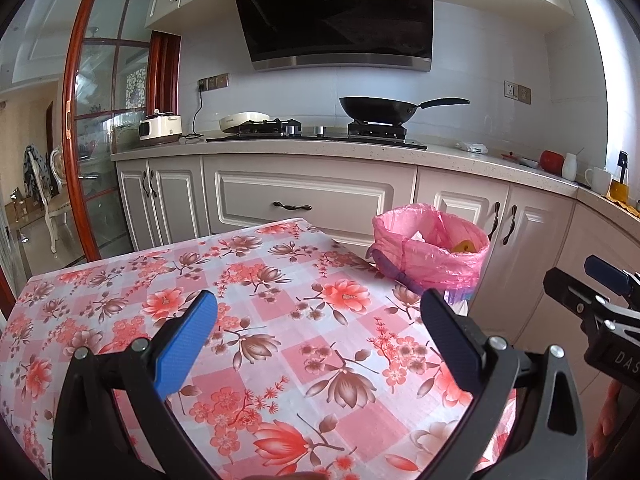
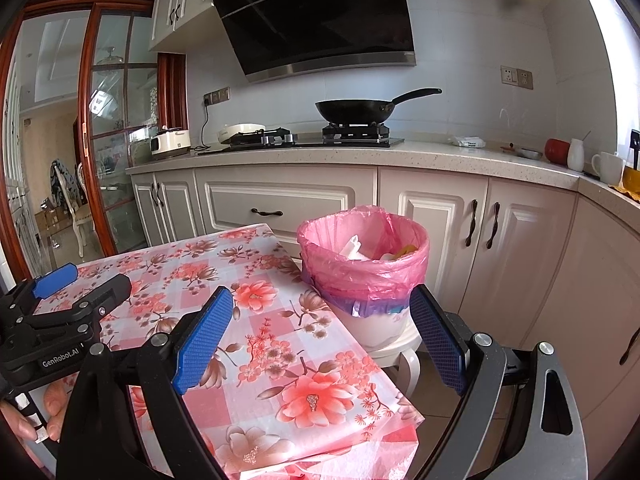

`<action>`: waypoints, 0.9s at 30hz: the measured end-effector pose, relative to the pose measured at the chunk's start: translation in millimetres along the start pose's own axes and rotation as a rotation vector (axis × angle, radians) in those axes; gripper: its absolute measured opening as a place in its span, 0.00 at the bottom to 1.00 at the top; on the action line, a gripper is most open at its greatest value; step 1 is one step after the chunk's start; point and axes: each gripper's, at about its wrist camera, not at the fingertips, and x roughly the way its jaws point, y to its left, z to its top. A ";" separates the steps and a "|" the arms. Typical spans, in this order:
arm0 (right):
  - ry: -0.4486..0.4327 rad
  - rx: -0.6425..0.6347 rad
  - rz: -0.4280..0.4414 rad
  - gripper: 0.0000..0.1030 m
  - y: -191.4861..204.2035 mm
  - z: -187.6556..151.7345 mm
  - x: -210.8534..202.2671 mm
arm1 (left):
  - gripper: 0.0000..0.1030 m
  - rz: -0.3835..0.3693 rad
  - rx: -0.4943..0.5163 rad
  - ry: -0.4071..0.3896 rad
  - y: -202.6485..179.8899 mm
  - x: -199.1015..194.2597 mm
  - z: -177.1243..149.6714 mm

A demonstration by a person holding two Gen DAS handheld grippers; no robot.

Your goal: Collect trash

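- Two grippers, left gripper [image 1: 320,320] and right gripper [image 2: 322,316], hover with fingers apart, holding nothing.
- Pink-lined white plastic trash bin [image 2: 362,264] stands just beside the floral pink tablecloth-covered table [image 2: 248,280], holding scraps.

Black wok [image 1: 376,109] on stove, rice cooker [image 1: 160,127], floral tablecloth [image 1: 256,304], white mug [image 2: 608,168]

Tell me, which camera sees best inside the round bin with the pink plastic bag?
The right wrist view. It looks down into the round bin with the pink plastic bag, showing white scraps and something yellow. In the left wrist view the bin sits farther off, its near side hiding most contents.
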 end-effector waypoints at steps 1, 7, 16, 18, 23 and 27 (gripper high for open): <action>-0.003 0.001 0.000 0.82 0.3 -0.5 -0.5 | 0.95 0.000 -0.001 -0.001 0.0 -0.1 0.0; -0.011 0.004 -0.001 0.82 1.0 -1.8 -1.7 | 0.95 -0.012 0.004 -0.006 -1.0 0.7 -2.0; -0.012 0.002 -0.001 0.82 1.6 -2.5 -2.3 | 0.95 -0.021 0.007 -0.010 -1.6 1.6 -2.0; -0.015 0.003 -0.002 0.82 1.4 -2.6 -2.3 | 0.95 -0.022 0.007 -0.015 -2.4 0.9 -1.7; -0.018 0.002 -0.003 0.82 2.2 -3.8 -2.5 | 0.95 -0.024 0.010 -0.037 -4.0 -0.1 -0.1; -0.019 0.003 -0.002 0.82 2.3 -4.4 -3.7 | 0.95 -0.021 0.008 -0.058 -4.5 -1.2 0.7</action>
